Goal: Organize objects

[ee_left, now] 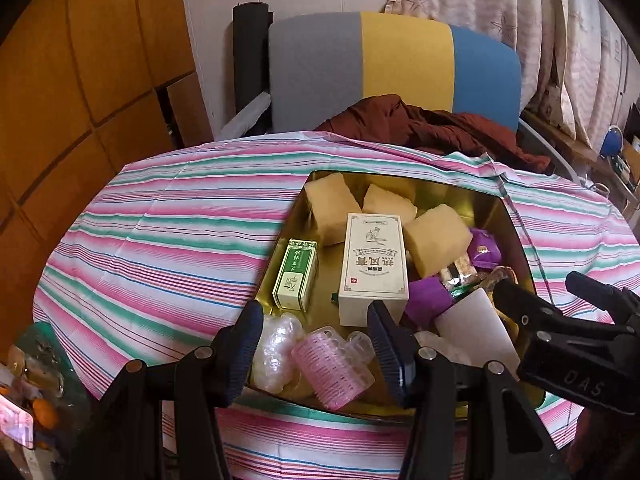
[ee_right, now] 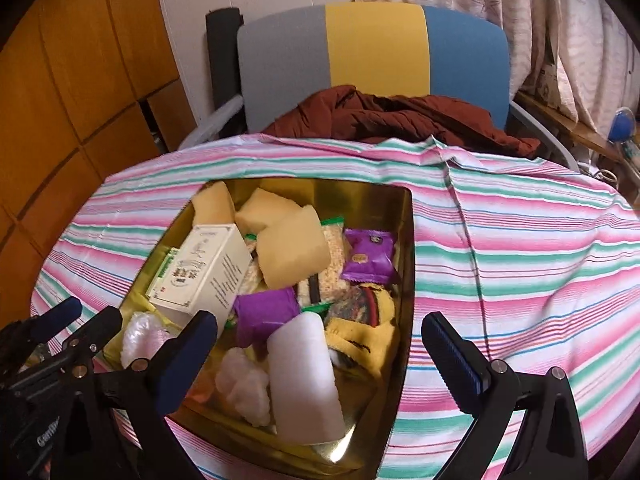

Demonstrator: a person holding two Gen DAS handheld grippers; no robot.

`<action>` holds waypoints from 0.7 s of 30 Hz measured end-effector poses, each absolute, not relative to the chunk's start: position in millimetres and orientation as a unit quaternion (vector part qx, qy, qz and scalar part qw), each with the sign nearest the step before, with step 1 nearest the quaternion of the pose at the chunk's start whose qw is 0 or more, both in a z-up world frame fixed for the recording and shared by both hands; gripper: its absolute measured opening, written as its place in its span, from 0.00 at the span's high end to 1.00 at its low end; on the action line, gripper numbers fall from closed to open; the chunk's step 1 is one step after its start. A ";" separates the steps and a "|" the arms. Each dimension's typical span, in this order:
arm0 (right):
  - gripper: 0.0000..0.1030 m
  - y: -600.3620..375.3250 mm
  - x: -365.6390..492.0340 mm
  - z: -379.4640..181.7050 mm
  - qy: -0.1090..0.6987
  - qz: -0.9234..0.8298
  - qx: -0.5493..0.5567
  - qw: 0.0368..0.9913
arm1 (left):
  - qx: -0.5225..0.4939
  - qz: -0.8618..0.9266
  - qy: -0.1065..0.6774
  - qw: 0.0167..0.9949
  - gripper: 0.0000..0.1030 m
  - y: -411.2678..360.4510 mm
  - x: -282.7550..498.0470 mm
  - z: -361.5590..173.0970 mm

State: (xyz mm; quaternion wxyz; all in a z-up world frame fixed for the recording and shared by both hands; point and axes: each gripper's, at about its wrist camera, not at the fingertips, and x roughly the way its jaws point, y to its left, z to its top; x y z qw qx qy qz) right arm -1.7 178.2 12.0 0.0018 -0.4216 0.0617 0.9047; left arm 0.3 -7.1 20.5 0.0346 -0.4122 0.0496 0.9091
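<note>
- Striped tablecloth [ee_right: 520, 240] in pink, green and white covers the whole table, with a grey, yellow and blue chair [ee_right: 376, 44] behind it and a rust-brown jacket [ee_right: 400, 116] heaped on the seat.
- Sitting on the cloth is a gold tin [ee_right: 404, 320], lid off, pretty much stuffed.
- Far end of the tin: three yellow sponge blocks [ee_left: 436, 236], one tipped over onto the snack packs.
- A cream box [ee_left: 376, 264] with printed characters lies in the middle, and a smaller green box [ee_left: 296, 274] is just beside it, toward the tin's left wall.
- Purple snack packet [ee_right: 370, 256] is near the right wall, with a second purple pack [ee_right: 266, 312] closer in, plus a yellow sock-looking thing [ee_right: 368, 336], crumpled.
- Near end: a white foam block [ee_right: 304, 376], some clear bubbly plastic [ee_left: 276, 352] and a pink hair roller [ee_left: 332, 368].
- Left gripper [ee_left: 316, 344] hangs over the near-left corner, jaws about half apart. The roller and plastic show between the fingers, but honestly I can't tell if the pads touch them.
- Right gripper [ee_right: 316, 344] is spread wide over the near-right part of the tin, nothing held. The foam block sits in the gap below, pads clear of it.
</note>
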 end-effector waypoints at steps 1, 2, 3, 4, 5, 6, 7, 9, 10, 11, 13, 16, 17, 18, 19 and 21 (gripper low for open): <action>0.00 178.9 -1.6 11.2 0.063 0.904 -0.422 0.003 | -0.414 0.908 0.052 0.036 0.47 -5.8 0.0 20.4; 0.00 179.8 -1.5 10.6 0.064 0.904 -0.422 0.006 | -0.416 0.907 0.051 0.038 0.47 -5.2 -0.5 20.1; 0.00 180.7 -1.0 10.0 0.065 0.904 -0.422 0.010 | -0.418 0.906 0.048 0.039 0.47 -5.2 -0.9 19.8; 0.00 181.7 -0.5 9.5 0.068 0.904 -0.421 0.012 | -0.421 0.905 0.044 0.038 0.47 -6.2 -1.4 19.9; 0.00 182.1 -0.3 9.4 0.069 0.904 -0.421 0.012 | -0.422 0.905 0.040 0.035 0.47 -7.3 -2.0 19.7; 0.00 182.6 0.0 9.3 0.069 0.905 -0.420 0.013 | -0.423 0.905 0.038 0.032 0.47 -8.5 -2.6 19.1; 0.00 183.0 0.8 9.6 0.069 0.905 -0.420 0.013 | -0.424 0.905 0.037 0.025 0.47 -9.8 -3.8 18.5; 0.00 182.4 1.8 10.7 0.066 0.906 -0.417 0.014 | -0.424 0.905 0.034 0.020 0.47 -11.9 -5.6 17.8; 0.00 181.8 3.0 11.6 0.064 0.908 -0.415 0.014 | -0.425 0.904 0.034 0.020 0.47 -12.4 -6.2 17.4; 0.00 181.3 3.1 12.0 0.062 0.908 -0.414 0.014 | -0.427 0.903 0.033 0.023 0.47 -12.7 -6.7 17.2; 0.00 179.7 4.3 13.5 0.057 0.910 -0.409 0.014 | -0.429 0.902 0.032 0.026 0.47 -12.3 -7.3 17.0; 0.00 178.5 4.3 14.3 0.053 0.912 -0.406 0.017 | -0.425 0.904 0.037 0.028 0.47 -10.5 -4.9 19.3; 0.00 178.5 3.9 13.7 0.051 0.912 -0.406 0.020 | -0.422 0.905 0.037 0.027 0.47 -10.9 -4.0 20.8; 0.00 178.7 3.7 13.1 0.050 0.912 -0.407 0.022 | -0.420 0.906 0.036 0.026 0.47 -11.3 -3.7 22.1; 0.00 179.0 3.0 12.2 0.050 0.911 -0.408 0.023 | -0.418 0.908 0.035 0.025 0.47 -11.5 -4.2 23.5; 0.00 179.9 2.1 9.9 0.051 0.909 -0.412 0.023 | -0.413 0.910 0.036 0.023 0.47 -11.6 -4.1 26.4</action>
